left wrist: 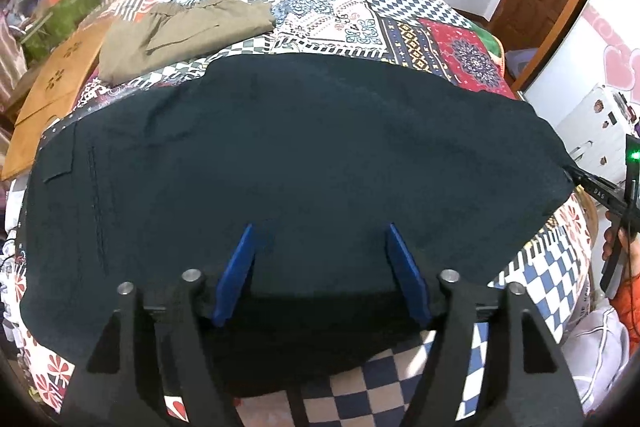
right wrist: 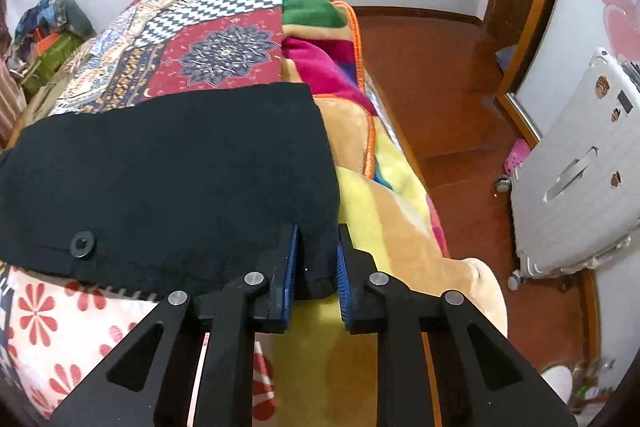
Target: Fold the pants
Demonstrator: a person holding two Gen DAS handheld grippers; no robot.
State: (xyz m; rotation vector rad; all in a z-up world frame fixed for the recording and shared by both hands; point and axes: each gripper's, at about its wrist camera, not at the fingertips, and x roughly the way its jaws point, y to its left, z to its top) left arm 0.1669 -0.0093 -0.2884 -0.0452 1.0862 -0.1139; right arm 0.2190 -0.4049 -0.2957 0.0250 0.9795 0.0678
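Observation:
Dark pants [left wrist: 304, 155] lie spread flat across the patchwork bedspread [left wrist: 340, 11], with a stitched pocket at their left end. My left gripper [left wrist: 320, 231] hovers open over their near edge, blue pads wide apart and the cloth lying flat beneath them. In the right wrist view the pants [right wrist: 168, 179] show a black button [right wrist: 83, 243]. My right gripper [right wrist: 319, 255] is shut on their near right corner, a fold of dark cloth pinched between the blue pads. That right gripper [left wrist: 576, 174] also shows at the pants' right tip in the left wrist view, with a hand behind it.
Folded khaki pants [left wrist: 180, 31] rest further back on the bed beside a brown paper bag [left wrist: 56, 87]. A colourful fleece blanket [right wrist: 400, 211] hangs over the bed's right side. On the wooden floor stand a white suitcase [right wrist: 580, 167] and a pink shoe [right wrist: 518, 151].

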